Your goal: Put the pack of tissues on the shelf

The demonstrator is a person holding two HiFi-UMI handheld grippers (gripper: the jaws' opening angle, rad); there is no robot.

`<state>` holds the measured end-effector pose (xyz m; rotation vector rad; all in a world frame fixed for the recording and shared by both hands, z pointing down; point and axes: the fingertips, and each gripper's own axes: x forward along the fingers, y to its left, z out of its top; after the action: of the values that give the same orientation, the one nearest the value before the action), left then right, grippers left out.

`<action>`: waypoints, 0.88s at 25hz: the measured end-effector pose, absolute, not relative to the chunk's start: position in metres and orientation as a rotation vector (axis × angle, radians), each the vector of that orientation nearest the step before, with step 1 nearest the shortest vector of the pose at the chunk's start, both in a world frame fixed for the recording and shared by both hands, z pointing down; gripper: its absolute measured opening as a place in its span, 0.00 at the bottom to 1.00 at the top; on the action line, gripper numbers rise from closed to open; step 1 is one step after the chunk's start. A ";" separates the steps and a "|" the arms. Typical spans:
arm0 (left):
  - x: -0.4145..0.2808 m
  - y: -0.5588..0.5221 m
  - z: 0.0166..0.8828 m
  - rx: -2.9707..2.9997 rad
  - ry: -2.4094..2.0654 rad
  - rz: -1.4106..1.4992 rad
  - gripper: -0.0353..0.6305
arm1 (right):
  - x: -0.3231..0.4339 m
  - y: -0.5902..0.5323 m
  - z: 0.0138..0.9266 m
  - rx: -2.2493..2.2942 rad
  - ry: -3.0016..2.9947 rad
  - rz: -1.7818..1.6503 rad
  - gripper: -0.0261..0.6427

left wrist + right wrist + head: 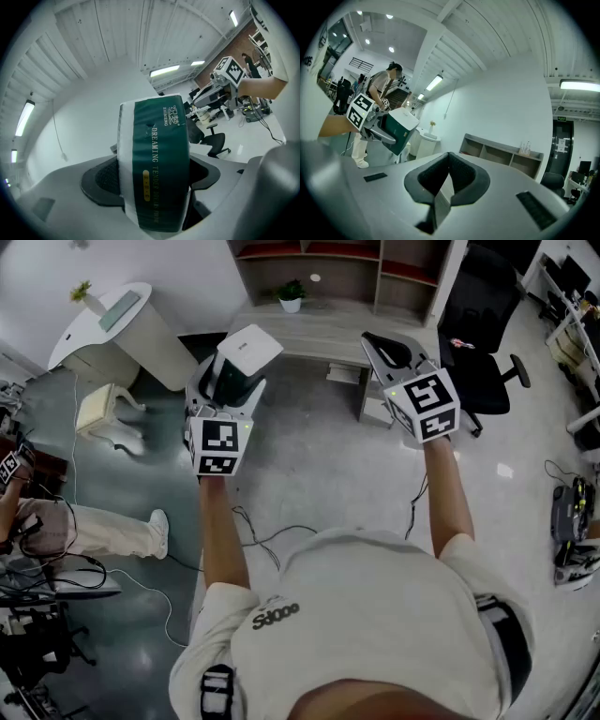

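Note:
The pack of tissues is white with a dark green band and stands upright between my left gripper's pads. From the head view the pack rides in my left gripper, held out in front of me above the floor. To its right my right gripper is shut with nothing in it; its pads meet in a closed V. The shelf, with open compartments, stands against the far wall, and the right gripper view also takes in this shelf. That view has the pack at its left.
A low wooden bench with a small potted plant stands before the shelf. A black office chair is at the right, a white rounded counter and a stool at the left. Cables cross the floor. Another person stands at left.

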<state>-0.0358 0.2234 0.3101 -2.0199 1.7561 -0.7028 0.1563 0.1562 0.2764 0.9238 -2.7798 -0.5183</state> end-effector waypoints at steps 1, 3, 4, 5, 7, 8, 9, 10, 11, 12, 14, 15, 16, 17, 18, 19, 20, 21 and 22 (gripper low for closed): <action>-0.036 0.223 0.309 -2.018 1.757 -0.702 0.65 | 0.156 0.156 0.275 0.924 -2.778 -0.521 0.04; -0.036 0.223 0.307 -2.013 1.757 -0.699 0.65 | 0.156 0.157 0.273 0.922 -2.778 -0.527 0.04; -0.036 0.224 0.306 -2.010 1.757 -0.697 0.65 | 0.155 0.158 0.272 0.920 -2.780 -0.529 0.04; -0.036 0.224 0.305 -2.006 1.756 -0.695 0.65 | 0.154 0.159 0.272 0.919 -2.781 -0.530 0.04; -0.038 0.226 0.304 -1.999 1.755 -0.689 0.65 | 0.153 0.160 0.272 0.920 -2.778 -0.537 0.04; -0.039 0.226 0.303 -1.997 1.755 -0.686 0.65 | 0.152 0.160 0.272 0.922 -2.776 -0.540 0.04; -0.042 0.227 0.303 -1.995 1.756 -0.685 0.65 | 0.149 0.161 0.272 0.922 -2.776 -0.542 0.04; -0.044 0.228 0.302 -1.994 1.757 -0.684 0.65 | 0.147 0.162 0.270 0.921 -2.777 -0.544 0.04; -0.046 0.229 0.301 -1.994 1.758 -0.683 0.65 | 0.145 0.163 0.269 0.922 -2.779 -0.544 0.04; -0.048 0.230 0.300 -1.996 1.757 -0.681 0.65 | 0.143 0.164 0.268 0.927 -2.780 -0.544 0.04; -0.051 0.231 0.300 -2.004 1.753 -0.676 0.65 | 0.141 0.165 0.267 0.950 -2.780 -0.541 0.04; -0.053 0.232 0.301 -2.008 1.752 -0.673 0.65 | 0.139 0.165 0.267 0.966 -2.779 -0.537 0.04; -0.055 0.233 0.302 -2.012 1.750 -0.669 0.65 | 0.138 0.166 0.268 0.983 -2.778 -0.531 0.04; -0.058 0.235 0.303 -2.017 1.748 -0.666 0.65 | 0.136 0.167 0.269 0.998 -2.780 -0.522 0.04; -0.061 0.238 0.304 -2.021 1.745 -0.663 0.65 | 0.134 0.170 0.270 1.012 -2.787 -0.510 0.04; -0.064 0.241 0.306 -2.026 1.739 -0.660 0.65 | 0.131 0.173 0.271 1.025 -2.797 -0.494 0.04; -0.067 0.244 0.307 -2.032 1.734 -0.656 0.65 | 0.129 0.175 0.272 1.040 -2.805 -0.475 0.04; -0.070 0.246 0.310 -2.037 1.730 -0.653 0.65 | 0.127 0.177 0.274 1.055 -2.809 -0.454 0.04; -0.073 0.248 0.312 -2.040 1.729 -0.650 0.65 | 0.126 0.179 0.277 1.069 -2.808 -0.433 0.04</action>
<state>-0.0730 0.2482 0.3120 -2.0405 1.7286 -0.6503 0.1259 0.1793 0.2766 1.0693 -2.8079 -0.4329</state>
